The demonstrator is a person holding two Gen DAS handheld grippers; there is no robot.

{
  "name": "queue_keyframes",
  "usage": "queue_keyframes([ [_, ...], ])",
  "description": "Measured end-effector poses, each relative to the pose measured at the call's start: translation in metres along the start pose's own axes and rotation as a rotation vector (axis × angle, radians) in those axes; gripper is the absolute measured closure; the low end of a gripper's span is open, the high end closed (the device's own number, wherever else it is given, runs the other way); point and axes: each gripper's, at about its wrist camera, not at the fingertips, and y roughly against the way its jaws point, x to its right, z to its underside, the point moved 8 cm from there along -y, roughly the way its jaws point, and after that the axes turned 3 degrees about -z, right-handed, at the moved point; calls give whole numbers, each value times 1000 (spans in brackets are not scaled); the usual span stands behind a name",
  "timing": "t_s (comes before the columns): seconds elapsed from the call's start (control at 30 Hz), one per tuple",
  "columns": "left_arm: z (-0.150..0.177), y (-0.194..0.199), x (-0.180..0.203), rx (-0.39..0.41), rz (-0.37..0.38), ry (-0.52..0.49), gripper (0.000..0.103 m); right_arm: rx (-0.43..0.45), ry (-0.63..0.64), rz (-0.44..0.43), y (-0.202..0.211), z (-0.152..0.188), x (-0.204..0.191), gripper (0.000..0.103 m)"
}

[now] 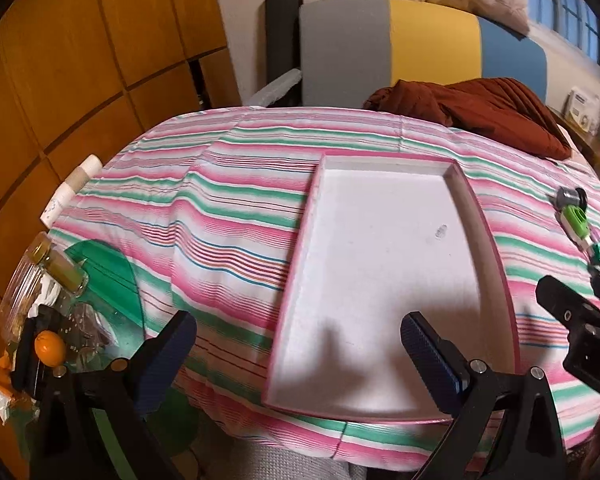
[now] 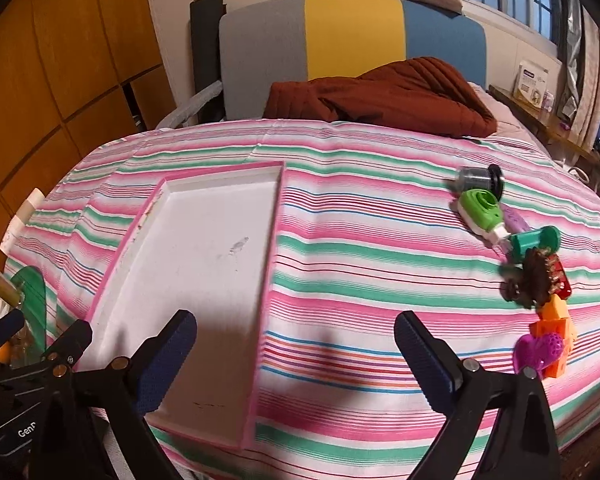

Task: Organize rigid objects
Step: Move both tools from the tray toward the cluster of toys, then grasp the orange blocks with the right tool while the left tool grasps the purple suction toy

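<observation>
While both grippers [image 1: 298, 344] [image 2: 296, 344] gape empty, bright plastic toys [image 2: 516, 248] cluster beside the pink-rimmed tray [image 2: 272, 248].

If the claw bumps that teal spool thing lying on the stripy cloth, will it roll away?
Probably a little. The teal spool lies on its side and looks round, so a nudge could start it rolling. The striped cloth looks soft, and the pinecone sits right beside it, so it likely stops soon. It looks like hard plastic, probably light.

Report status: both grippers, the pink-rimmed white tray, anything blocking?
Left gripper open, right gripper open, both empty. Pink-rimmed white tray bare. Cluster of small plastic toys sits right of tray. Path unobstructed.
</observation>
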Motion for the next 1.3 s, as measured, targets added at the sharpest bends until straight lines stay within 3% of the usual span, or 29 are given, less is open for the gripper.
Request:
queue_keyframes([
  [0.3, 21, 11, 49, -13, 183, -105, 0, 21, -84, 136, 11, 12, 60, 6],
  [0.5, 28, 22, 75, -35, 327, -112, 0, -33, -151, 324, 12, 30, 121, 6],
  [0.67, 33, 23, 88, -79, 350, -123, 0, -71, -241, 382, 10, 48, 164, 6],
  [0.93, 35, 23, 87, -59, 295, -167, 0, -43, -240, 389, -14, 43, 182, 6],
  [1.2, 35, 20, 86, -69, 283, -165, 0, -16, -147, 112, -33, 22, 109, 7],
  [1.3, 34, 20, 84, -68, 284, -160, 0, 60, -109, 131, -16, 12, 99, 7],
])
